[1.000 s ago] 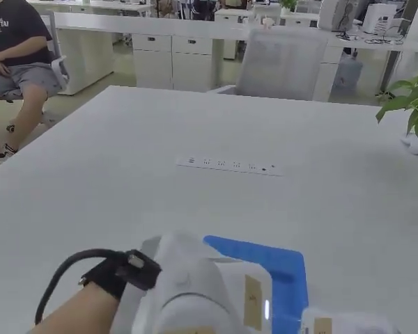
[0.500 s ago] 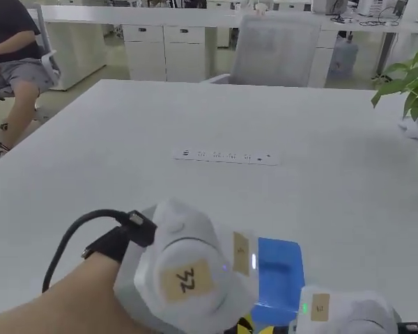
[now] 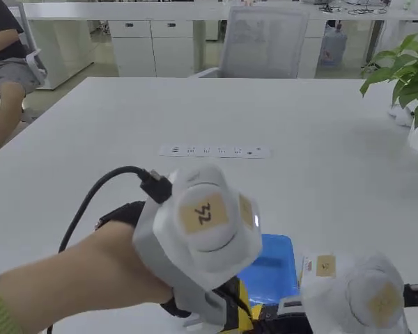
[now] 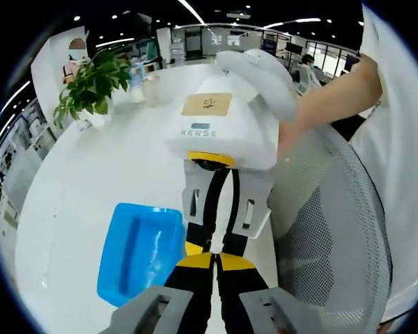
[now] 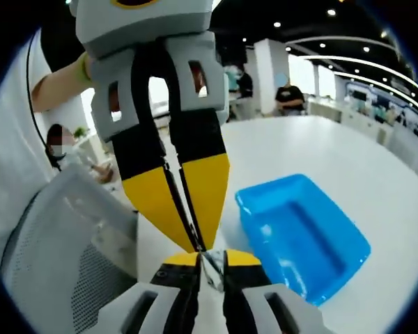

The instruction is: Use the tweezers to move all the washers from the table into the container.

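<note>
A blue container point(image 3: 275, 259) lies on the white table point(image 3: 320, 160) near its front edge; it also appears in the left gripper view point(image 4: 136, 254) and the right gripper view point(image 5: 301, 235). Just in front of it my two grippers meet tip to tip. My left gripper point(image 3: 238, 309), held in a hand, has its yellow jaws shut on thin metal tweezers point(image 5: 210, 270). The tweezers' end sits between the jaws of my right gripper point(image 5: 210, 261), which are closed on it. From the left gripper view, the right gripper point(image 4: 210, 245) reaches down to my left gripper point(image 4: 214, 263).
A power strip point(image 3: 212, 151) is set into the table's middle. A potted plant point(image 3: 404, 69) stands at the right edge. A mesh chair point(image 3: 261, 42) is behind the far edge, and a person sits at the far left point(image 3: 3, 62). Another mesh chair point(image 4: 334, 229) is near me.
The head camera has tilted down. My left gripper has risen and turned its back toward the camera, and my right gripper has come up beside it at the lower right.
</note>
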The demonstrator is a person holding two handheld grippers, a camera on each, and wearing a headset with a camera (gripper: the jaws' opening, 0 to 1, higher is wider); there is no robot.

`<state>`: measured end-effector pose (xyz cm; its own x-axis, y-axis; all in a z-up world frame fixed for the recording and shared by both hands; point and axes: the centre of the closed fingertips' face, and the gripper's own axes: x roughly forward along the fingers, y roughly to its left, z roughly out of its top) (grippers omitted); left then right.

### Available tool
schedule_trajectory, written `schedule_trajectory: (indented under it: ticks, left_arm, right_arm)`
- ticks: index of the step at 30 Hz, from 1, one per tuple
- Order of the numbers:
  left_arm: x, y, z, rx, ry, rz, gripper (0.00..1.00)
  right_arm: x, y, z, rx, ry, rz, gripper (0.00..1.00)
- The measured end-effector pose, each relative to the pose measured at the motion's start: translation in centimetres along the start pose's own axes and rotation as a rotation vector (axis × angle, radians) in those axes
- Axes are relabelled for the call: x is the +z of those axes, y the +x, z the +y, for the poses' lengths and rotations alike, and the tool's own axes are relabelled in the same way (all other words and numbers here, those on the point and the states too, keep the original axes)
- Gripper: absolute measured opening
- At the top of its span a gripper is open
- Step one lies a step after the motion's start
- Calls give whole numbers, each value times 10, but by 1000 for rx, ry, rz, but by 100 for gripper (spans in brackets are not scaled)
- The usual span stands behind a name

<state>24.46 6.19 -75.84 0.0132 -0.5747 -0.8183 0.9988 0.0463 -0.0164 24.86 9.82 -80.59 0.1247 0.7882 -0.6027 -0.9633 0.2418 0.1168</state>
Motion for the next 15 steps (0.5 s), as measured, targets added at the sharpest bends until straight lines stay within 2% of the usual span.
schedule_trajectory:
  ticks: [1, 2, 3, 4, 6, 7, 8, 9, 10, 12, 13, 15]
  left_arm:
    - [0, 1, 1, 6, 0, -2, 0]
    - [1, 2, 1, 9, -9, -14, 0]
    - [3, 2, 4, 35, -25, -40, 0]
    - [3, 1, 3, 37, -46, -56, 5]
    - [4, -2, 2, 50, -134, -125, 12]
    - [4, -6, 4, 78, -170, -180, 18]
    - [3, -10, 4, 87, -203, -211, 21]
    - [1, -16, 2, 103, -271, -266, 23]
    - [1, -21, 2, 117, -302, -305, 26]
    - [2, -32, 0, 151, -373, -409, 32]
    - [-1, -39, -2, 168, -436, -467, 36]
    - [-9, -49, -5, 224, -501, -535, 44]
  right_arm:
    - [-6, 1, 2, 18, -12, 40, 4]
    - [-6, 2, 1, 15, -28, 40, 4]
    - [-6, 1, -1, -7, -41, 48, 3]
    - [-7, 1, -1, -5, -49, 58, 3]
    - [-8, 0, -1, -4, -46, 69, 2]
    - [-8, 0, -1, -6, -24, 65, 2]
    - [-7, 1, -1, -11, -8, 57, 2]
    - [-7, 0, -3, -23, 10, 49, 2]
    - [-7, -1, -5, -38, 35, 42, 2]
    - [-8, -2, -8, -58, 83, 25, 2]
    - [-8, -2, -9, -64, 98, 20, 2]
    - [-7, -2, -10, -84, 124, 16, 2]
